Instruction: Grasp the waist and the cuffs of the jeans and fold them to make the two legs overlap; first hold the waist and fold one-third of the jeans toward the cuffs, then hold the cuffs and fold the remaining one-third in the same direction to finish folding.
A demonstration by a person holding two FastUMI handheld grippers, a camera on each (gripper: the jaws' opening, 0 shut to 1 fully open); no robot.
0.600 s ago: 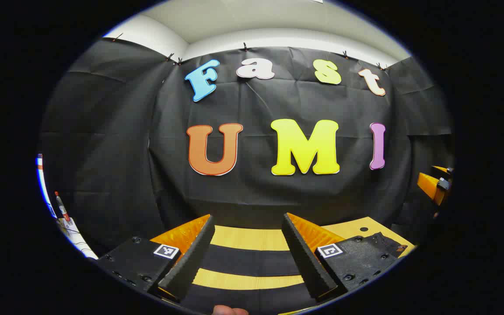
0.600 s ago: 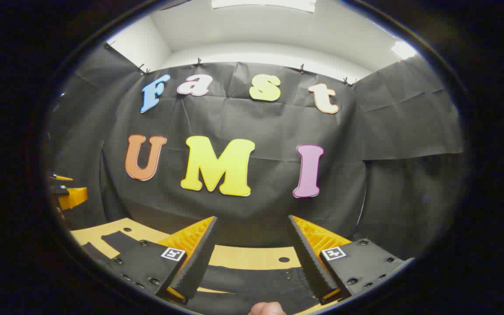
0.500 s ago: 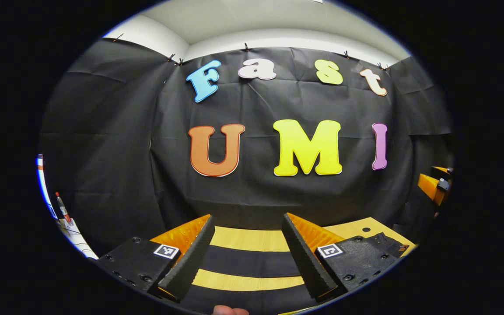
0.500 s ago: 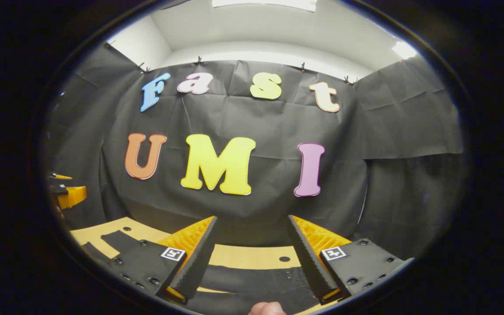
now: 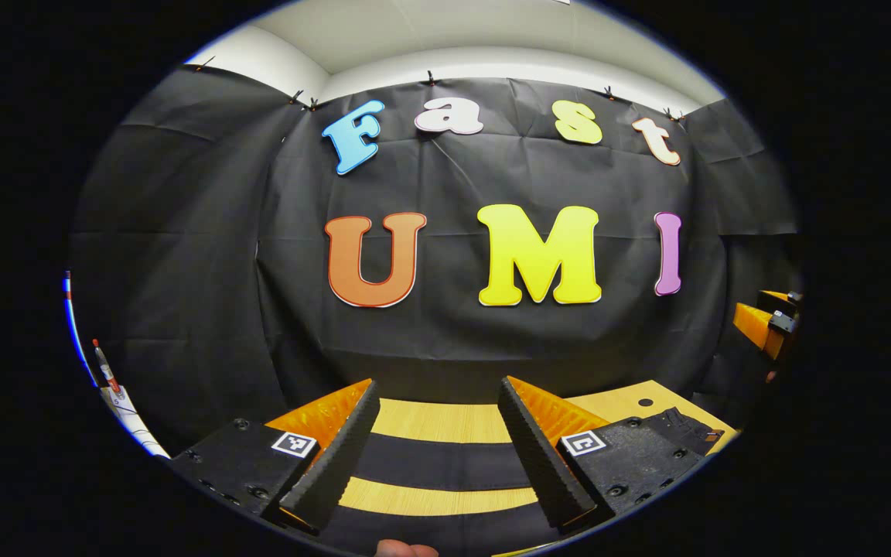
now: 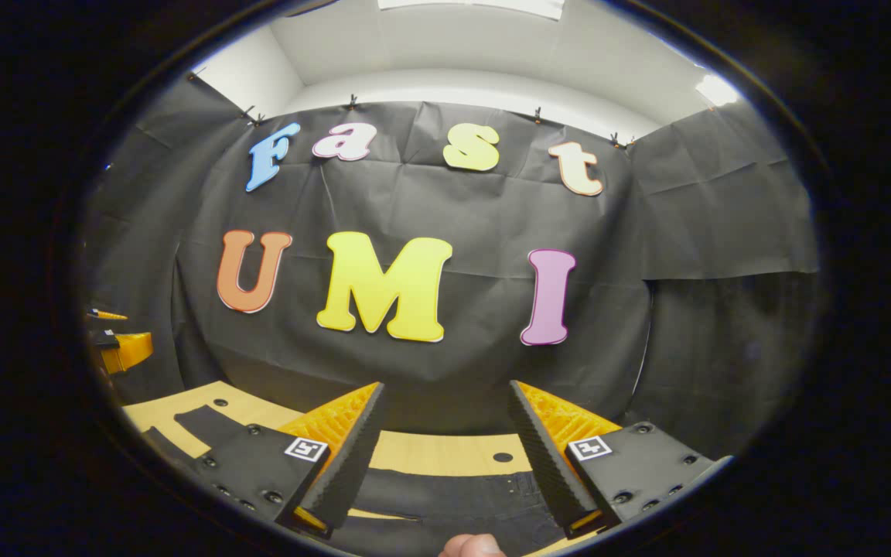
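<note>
Below both grippers, dark jeans (image 6: 445,487) lay flat on a light wooden table (image 5: 445,422), and no fold had yet been made as far as the two views showed. Between the fingers of the left gripper (image 5: 438,418), two dark bands of cloth crossed the table with a strip of bare wood between them; these were judged to be the two legs lying side by side, not yet overlapped. Between the fingers of the right gripper (image 6: 445,422), a wider stretch of the jeans with stitched seams was visible, judged to be the waist end, though this could not be confirmed. Both grippers were held above the cloth with fingers spread wide and gripped nothing. All steps therefore appeared to remain: overlapping the legs, folding the waist third toward the cuffs, and folding the cuff third over it. A fingertip (image 5: 407,549) of the holding hand showed at the lower edge of the left gripper view. The table carried small round holes (image 6: 502,457) near its far edge. Black cloth (image 5: 182,232) formed the booth's wall behind the table, clipped along its top below a white wall and ceiling (image 6: 476,46).
</note>
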